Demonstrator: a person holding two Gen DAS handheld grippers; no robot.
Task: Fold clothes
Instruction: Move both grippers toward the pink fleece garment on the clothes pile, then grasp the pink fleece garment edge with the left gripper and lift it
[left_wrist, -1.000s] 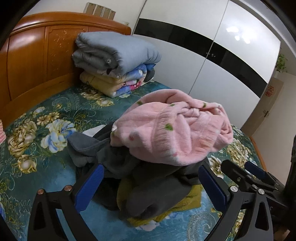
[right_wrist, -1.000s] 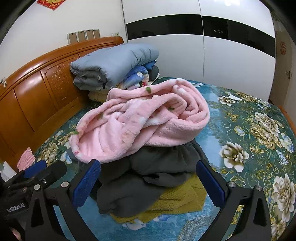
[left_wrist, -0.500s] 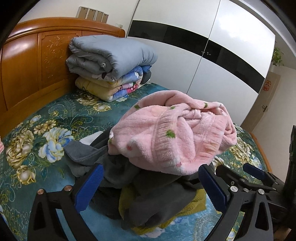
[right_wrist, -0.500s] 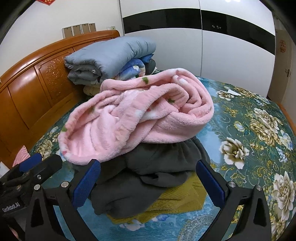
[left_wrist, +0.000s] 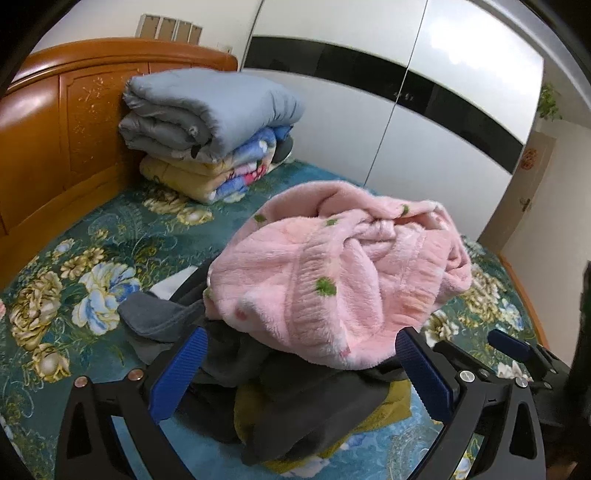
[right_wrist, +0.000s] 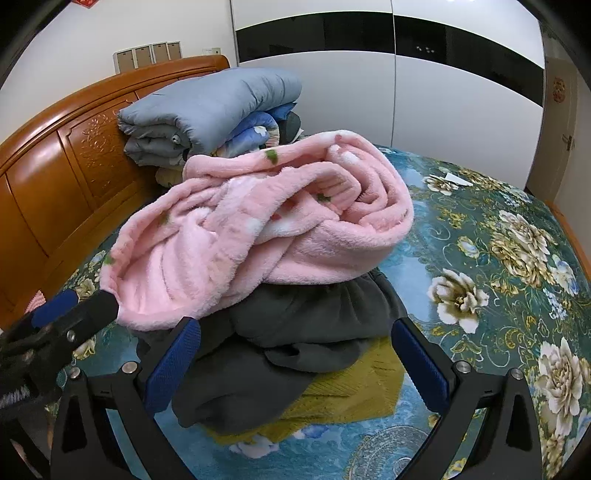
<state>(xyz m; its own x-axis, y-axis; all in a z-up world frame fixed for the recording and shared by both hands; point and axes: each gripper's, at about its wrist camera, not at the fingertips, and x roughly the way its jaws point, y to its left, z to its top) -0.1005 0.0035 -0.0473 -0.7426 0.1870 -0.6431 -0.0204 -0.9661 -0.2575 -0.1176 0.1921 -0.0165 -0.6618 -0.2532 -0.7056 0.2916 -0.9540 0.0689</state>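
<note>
left wrist view: i've crept closer over the last second; the pink fleece garment (left_wrist: 343, 273) fills mid-frame atop the pile. left tool (left_wrist: 299, 365) and right tool (right_wrist: 295, 354) both spread, empty; grab comes next.

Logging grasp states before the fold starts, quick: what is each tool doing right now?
Left tool: open, holding nothing, before the fluffy pink fleece garment.
Right tool: open, holding nothing.
</note>
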